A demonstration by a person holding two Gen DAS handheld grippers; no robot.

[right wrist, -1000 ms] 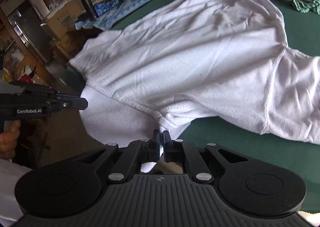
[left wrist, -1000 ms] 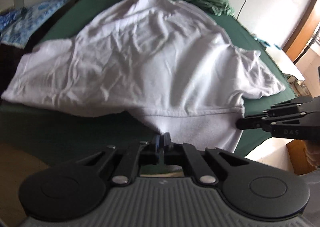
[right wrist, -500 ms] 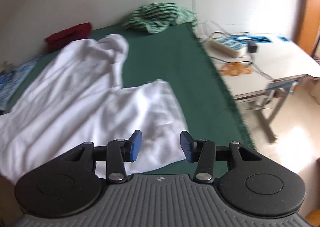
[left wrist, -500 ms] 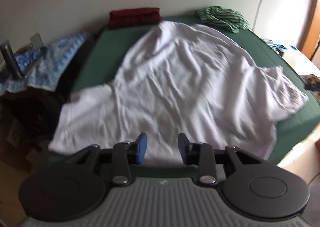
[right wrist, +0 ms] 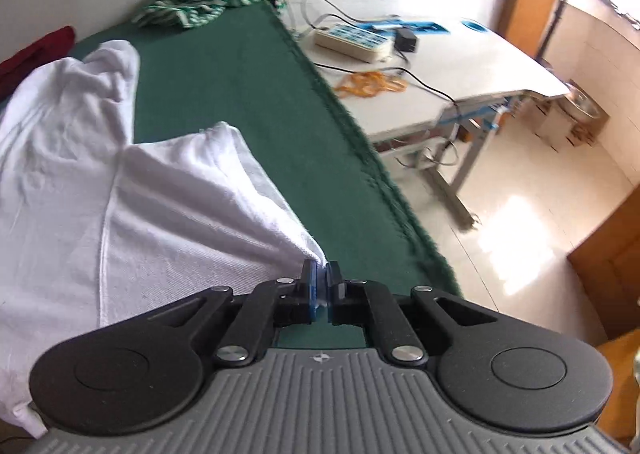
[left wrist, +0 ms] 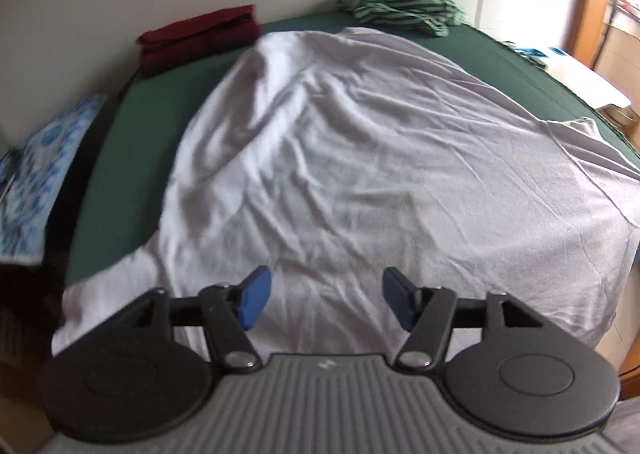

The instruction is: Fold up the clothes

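A large white shirt (left wrist: 360,158) lies spread and wrinkled over the green table (left wrist: 132,122). My left gripper (left wrist: 326,302) hovers open above the shirt's near part, its blue pads wide apart and holding nothing. In the right wrist view the shirt's sleeve (right wrist: 192,206) runs toward me, and my right gripper (right wrist: 320,286) is shut on the sleeve's corner near the table's right side (right wrist: 360,158). The rest of the white shirt (right wrist: 48,142) lies to the left of the sleeve.
A folded dark red garment (left wrist: 200,38) and a crumpled green striped garment (left wrist: 400,10) lie at the table's far end. A blue patterned cloth (left wrist: 36,174) is off to the left. A white side table (right wrist: 452,62) with a power strip (right wrist: 352,38) and cables stands right.
Both grippers let go of the shirt's hem one second ago. The left opened wider and now hovers over the body. The right swung to the sleeve and closed on its corner.
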